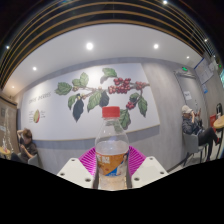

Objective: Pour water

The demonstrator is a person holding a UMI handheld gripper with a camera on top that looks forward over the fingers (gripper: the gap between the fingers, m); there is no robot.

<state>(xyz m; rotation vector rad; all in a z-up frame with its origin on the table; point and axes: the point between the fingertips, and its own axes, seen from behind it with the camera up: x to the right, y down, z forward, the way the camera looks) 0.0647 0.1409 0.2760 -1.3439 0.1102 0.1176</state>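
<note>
A clear plastic water bottle (111, 150) with a red cap (111, 113) and an orange label stands upright between my gripper's (111, 165) two fingers. The pink pads (90, 160) press on both sides of it, so the gripper is shut on the bottle. The bottle is held up high, with a far wall and the ceiling behind it. Its lower part is hidden at the base of the fingers. No cup or other vessel shows.
A white wall with a large painting of green leaves and red berries (100, 93) lies far ahead. People (190, 122) sit at the right, another person (27, 143) at the left. The ceiling has round lights (89, 45).
</note>
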